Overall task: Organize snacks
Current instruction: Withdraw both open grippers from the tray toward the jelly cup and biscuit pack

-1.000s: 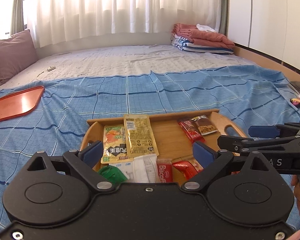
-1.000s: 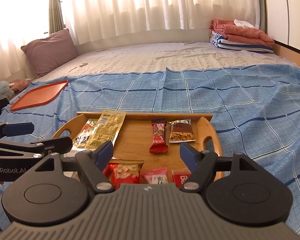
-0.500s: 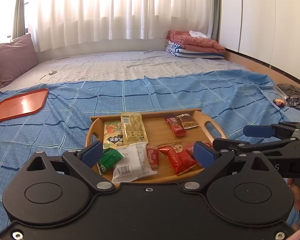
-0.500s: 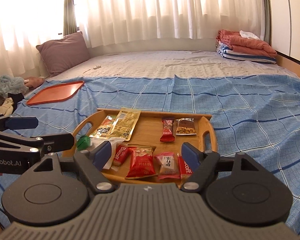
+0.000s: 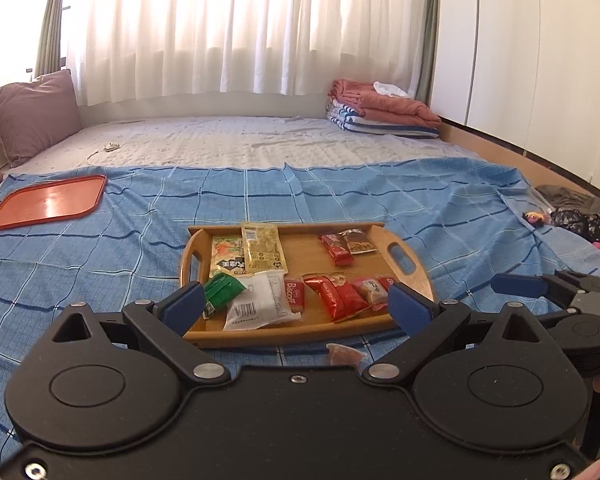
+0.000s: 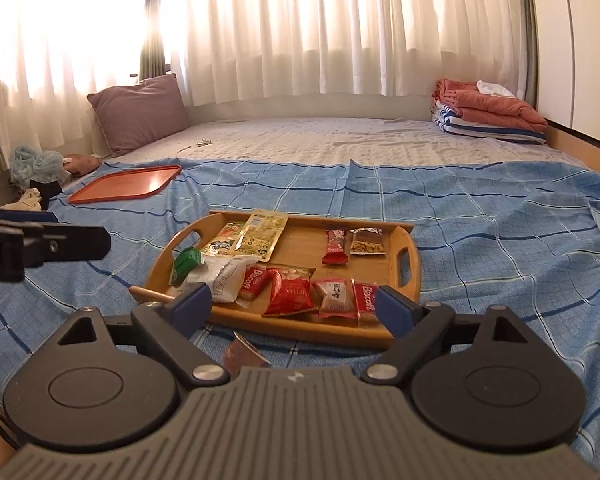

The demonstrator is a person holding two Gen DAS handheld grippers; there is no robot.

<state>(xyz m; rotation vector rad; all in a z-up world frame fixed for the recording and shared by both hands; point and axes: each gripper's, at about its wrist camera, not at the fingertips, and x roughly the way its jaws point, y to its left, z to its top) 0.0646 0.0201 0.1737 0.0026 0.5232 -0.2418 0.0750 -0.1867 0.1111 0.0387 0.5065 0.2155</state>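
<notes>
Left wrist view: the left gripper (image 5: 296, 304) gapes wide, empty, above the wooden tray (image 5: 402, 260) of snacks (image 5: 260, 300) on the blue sheet (image 5: 100, 260)

Right wrist view: the right gripper (image 6: 294, 308), jaws opening and gripping nothing, faces the same tray

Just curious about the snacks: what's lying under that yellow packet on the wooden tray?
Under the yellow packet lies an orange-and-green packet, its right edge covered. The wooden tray is beneath both.
</notes>
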